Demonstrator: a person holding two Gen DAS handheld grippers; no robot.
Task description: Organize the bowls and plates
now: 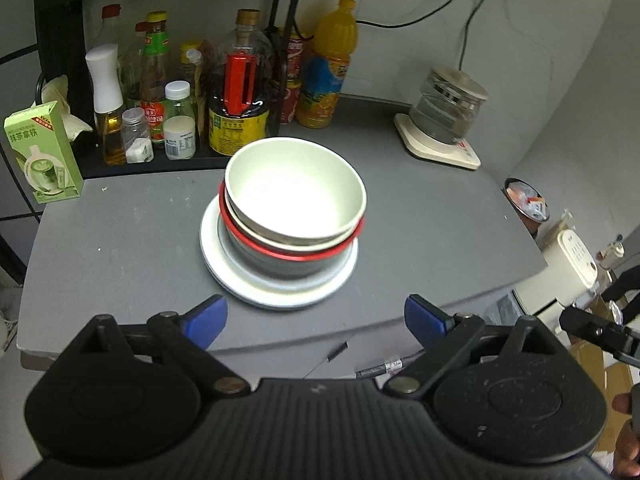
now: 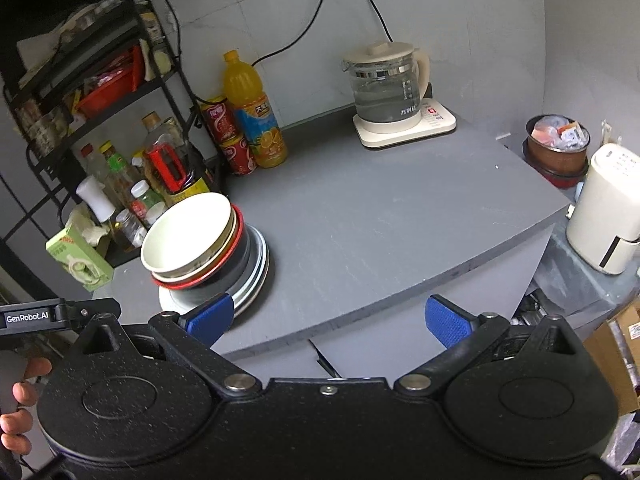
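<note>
A stack stands on the grey table. A cream bowl sits on top, nested in another pale bowl and a red-rimmed dark bowl, all on white plates. The stack also shows in the right wrist view, with the plates under it. My left gripper is open and empty, just in front of the stack near the table's front edge. My right gripper is open and empty, to the right of the stack, its left finger close to the plates.
A black rack with bottles and jars stands behind the stack. An orange juice bottle and red cans are beside it. A glass kettle on its base is at the back right. A green box sits at the left.
</note>
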